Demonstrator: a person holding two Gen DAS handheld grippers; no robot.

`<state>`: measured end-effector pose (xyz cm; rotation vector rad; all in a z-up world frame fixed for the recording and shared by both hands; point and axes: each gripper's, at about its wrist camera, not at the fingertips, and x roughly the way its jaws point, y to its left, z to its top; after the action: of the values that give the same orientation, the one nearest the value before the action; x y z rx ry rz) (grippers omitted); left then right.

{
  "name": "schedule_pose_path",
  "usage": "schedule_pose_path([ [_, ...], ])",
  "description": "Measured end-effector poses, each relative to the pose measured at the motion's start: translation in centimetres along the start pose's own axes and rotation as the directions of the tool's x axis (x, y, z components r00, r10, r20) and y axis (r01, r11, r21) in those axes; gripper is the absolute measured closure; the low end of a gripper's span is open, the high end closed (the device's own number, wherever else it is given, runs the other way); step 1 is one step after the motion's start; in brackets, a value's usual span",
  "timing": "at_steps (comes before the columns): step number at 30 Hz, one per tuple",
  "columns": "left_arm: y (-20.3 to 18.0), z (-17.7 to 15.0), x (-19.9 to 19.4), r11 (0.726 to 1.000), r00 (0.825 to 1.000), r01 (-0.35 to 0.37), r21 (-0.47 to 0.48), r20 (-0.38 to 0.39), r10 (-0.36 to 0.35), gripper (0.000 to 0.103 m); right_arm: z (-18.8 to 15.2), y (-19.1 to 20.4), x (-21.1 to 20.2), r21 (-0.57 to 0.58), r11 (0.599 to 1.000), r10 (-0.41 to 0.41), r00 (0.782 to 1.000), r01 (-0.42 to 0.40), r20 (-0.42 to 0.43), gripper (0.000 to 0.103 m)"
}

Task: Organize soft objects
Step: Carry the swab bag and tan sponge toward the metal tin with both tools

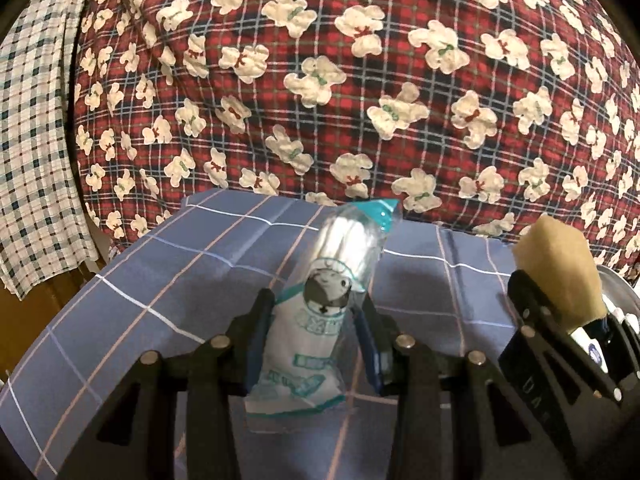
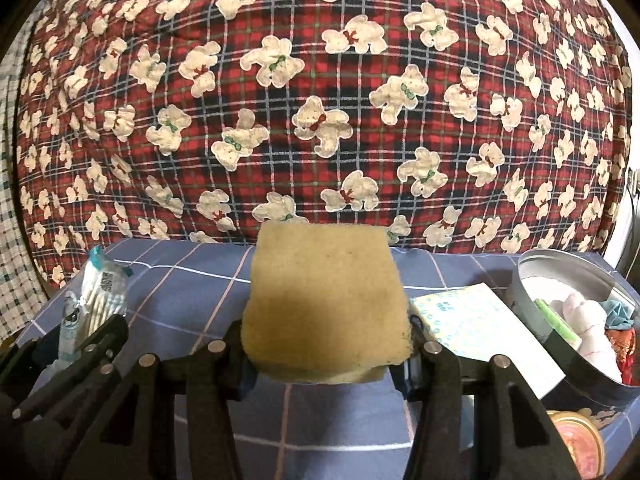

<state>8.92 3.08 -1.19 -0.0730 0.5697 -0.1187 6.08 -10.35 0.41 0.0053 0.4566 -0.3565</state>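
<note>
My left gripper [image 1: 320, 312] is squeezing a clear bag of cotton swabs [image 1: 320, 300] and holding it up over the blue checked cloth [image 1: 160, 280]. My right gripper [image 2: 326, 332] is pinching a tan sponge [image 2: 324, 304] from both sides. A round tin [image 2: 532, 308] of soft things is sitting to the right, with a paper packet [image 2: 480, 320] lying beside it. A red bear quilt [image 2: 320, 100] is lying behind.
</note>
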Motion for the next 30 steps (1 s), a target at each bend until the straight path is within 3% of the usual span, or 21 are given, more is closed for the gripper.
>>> schedule_pose_path([
  [30,-3.3,-3.1,-6.4,0.999,0.993,-0.018,0.033,0.114,0.014,0.064,-2.8,-5.2,-6.4,-0.034,0.997,0.071,0.996,-0.069,0.060,0.048],
])
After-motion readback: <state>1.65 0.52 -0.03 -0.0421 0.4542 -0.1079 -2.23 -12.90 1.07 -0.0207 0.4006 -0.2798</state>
